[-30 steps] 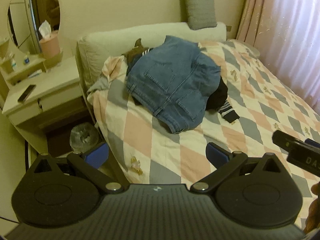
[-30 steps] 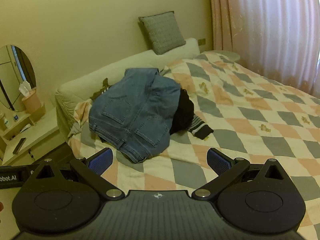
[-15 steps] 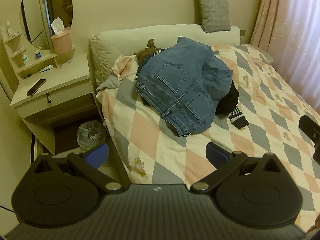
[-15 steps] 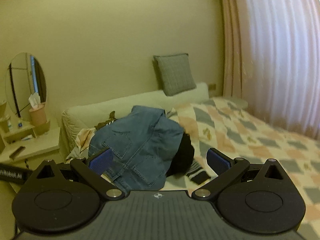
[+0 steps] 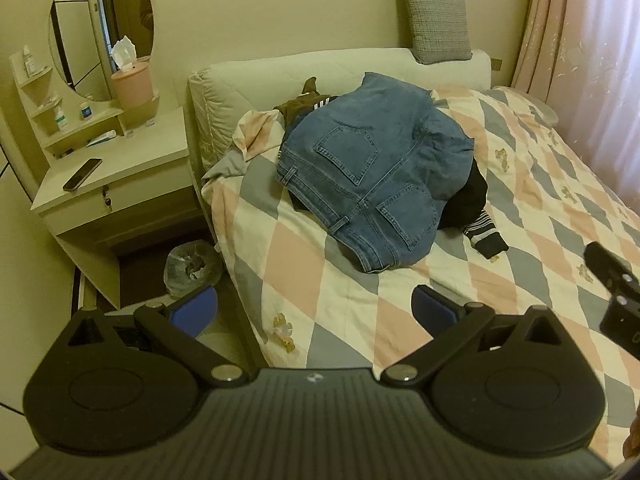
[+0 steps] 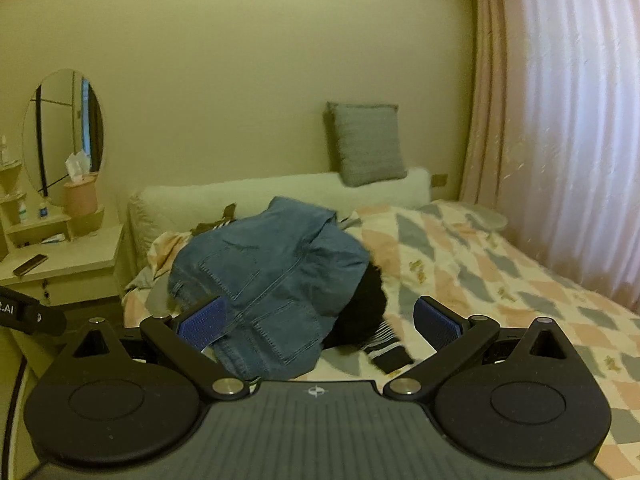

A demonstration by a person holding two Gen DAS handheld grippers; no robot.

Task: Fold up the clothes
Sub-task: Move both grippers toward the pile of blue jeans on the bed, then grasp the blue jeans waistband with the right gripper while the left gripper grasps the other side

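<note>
On the checked bed (image 5: 320, 280), below the headboard (image 5: 320, 76), jeans (image 5: 372, 176) cap a heap of clothes; both grippers (image 5: 314, 306) (image 6: 320, 320) hang back, jaws wide and empty, and a careless pinch risks dragging the dark garment (image 5: 472, 200) beneath.

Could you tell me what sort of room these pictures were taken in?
Most likely a home bedroom: a bed with a pink, grey and cream checked quilt and padded cream headboard, a cream dressing table with an oval mirror beside it, and pink curtains along the far side.
</note>
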